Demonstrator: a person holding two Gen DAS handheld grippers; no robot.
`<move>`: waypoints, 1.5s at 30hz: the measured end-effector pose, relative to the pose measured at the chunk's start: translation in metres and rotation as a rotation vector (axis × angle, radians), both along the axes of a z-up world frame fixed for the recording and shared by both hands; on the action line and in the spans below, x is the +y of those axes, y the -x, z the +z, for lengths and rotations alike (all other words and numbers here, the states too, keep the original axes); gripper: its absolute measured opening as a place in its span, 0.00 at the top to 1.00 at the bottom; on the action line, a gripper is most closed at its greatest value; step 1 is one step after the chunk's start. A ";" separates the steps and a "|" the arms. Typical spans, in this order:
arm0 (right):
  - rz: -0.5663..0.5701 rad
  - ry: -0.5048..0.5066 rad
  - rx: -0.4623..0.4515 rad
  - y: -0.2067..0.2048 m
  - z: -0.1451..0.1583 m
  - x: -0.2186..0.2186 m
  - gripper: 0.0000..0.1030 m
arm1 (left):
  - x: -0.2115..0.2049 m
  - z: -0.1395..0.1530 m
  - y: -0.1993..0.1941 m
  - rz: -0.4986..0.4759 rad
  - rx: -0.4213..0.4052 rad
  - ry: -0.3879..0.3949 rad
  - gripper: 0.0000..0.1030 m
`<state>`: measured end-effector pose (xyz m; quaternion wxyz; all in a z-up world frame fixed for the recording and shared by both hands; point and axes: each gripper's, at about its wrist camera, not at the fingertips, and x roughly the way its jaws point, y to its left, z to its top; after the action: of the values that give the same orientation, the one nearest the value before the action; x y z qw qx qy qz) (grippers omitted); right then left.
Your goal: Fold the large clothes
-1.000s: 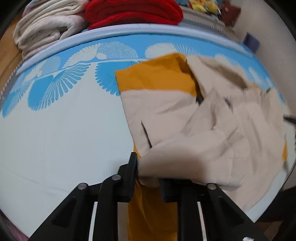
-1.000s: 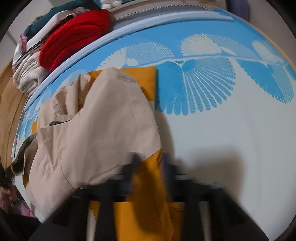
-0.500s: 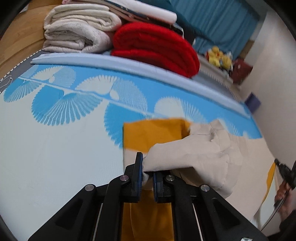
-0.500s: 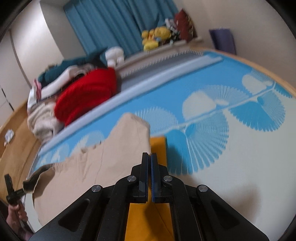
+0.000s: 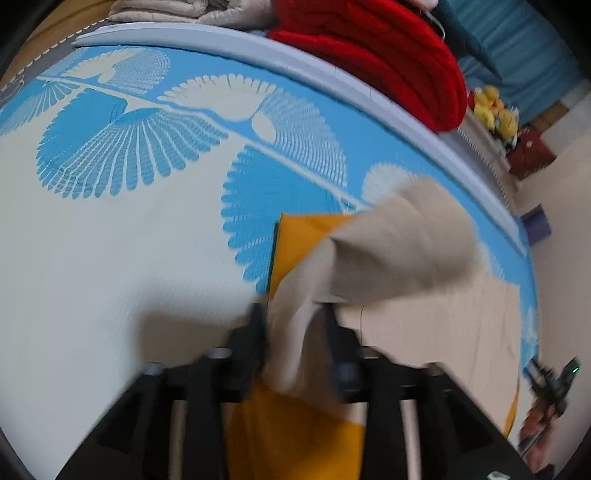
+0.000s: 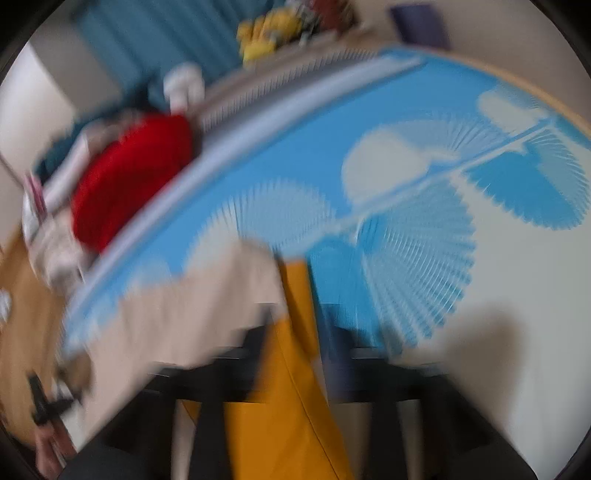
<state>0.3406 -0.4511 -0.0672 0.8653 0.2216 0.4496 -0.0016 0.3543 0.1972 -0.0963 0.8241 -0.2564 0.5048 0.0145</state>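
Spread flat on a white bed cover printed with blue fan shapes [image 5: 110, 229]: a large two-tone garment of beige and mustard-yellow cloth [image 5: 436, 317], reaching from the near edge toward the blue patterned band. One beige flap [image 5: 402, 236] raised in a loose hump above the mustard corner [image 5: 303, 236].

Left tool [image 5: 295, 332] low over the garment's near left part, jaws partway apart and opening, a hanging strip of beige cloth between them; contact of the pads with the cloth lost in motion blur, but the gap clearly wider than the strip.

Right tool [image 6: 295, 339] over the garment's right edge, jaws wide and opening, a band of mustard cloth [image 6: 295, 369] lying between them, apparently touched by neither finger; view heavily blurred.

Beyond the bed cover's far grey-blue border: a folded red blanket [image 5: 388, 48], cream folded bedding [image 5: 177, 11], teal curtains [image 6: 159, 40], yellow soft toys [image 6: 269, 26]. A person's hand [image 5: 535, 424] at the lower right of the left view, under the other tool's black frame.
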 end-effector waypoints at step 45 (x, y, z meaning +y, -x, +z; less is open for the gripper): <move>0.421 0.440 0.281 0.092 -0.032 0.070 0.70 | -0.067 -0.018 0.083 -0.548 0.280 -0.201 0.56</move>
<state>0.2488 -0.3812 -0.0989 0.8034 -0.0704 0.5891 0.0497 0.2717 0.1304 -0.1140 0.7410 -0.0237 0.6597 -0.1229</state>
